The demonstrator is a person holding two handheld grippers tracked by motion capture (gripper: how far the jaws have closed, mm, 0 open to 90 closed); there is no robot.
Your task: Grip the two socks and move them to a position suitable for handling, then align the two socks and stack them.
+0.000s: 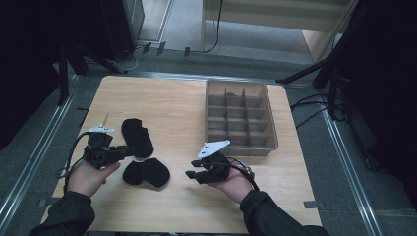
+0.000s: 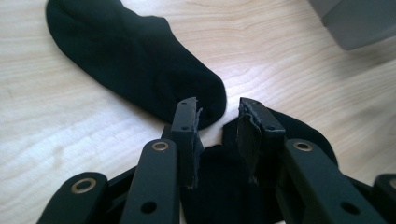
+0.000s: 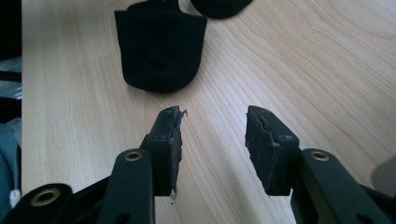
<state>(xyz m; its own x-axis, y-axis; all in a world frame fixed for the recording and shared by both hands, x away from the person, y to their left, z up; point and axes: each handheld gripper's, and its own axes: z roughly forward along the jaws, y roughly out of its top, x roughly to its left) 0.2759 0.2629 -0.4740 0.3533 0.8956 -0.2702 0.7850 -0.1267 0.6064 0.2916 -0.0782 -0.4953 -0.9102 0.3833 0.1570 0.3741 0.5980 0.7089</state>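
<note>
Two black socks lie on the wooden table. One sock (image 1: 137,137) (image 2: 135,60) lies flat and stretched out. The other sock (image 1: 146,172) (image 3: 161,49) is folded into a short bundle in front of it. My left gripper (image 1: 129,151) (image 2: 218,116) points right at the gap between them, over the near edge of the folded sock (image 2: 224,186). Its jaws stand apart, and I see nothing pressed between the pads. My right gripper (image 1: 193,173) (image 3: 212,116) points left at the folded sock from a short distance, open over bare wood.
A grey plastic bin (image 1: 268,118) (image 2: 359,23) divided into several compartments stands at the table's back right. Bare tabletop (image 1: 172,98) lies behind the socks. Metal rails and cables run along the floor on both sides of the table.
</note>
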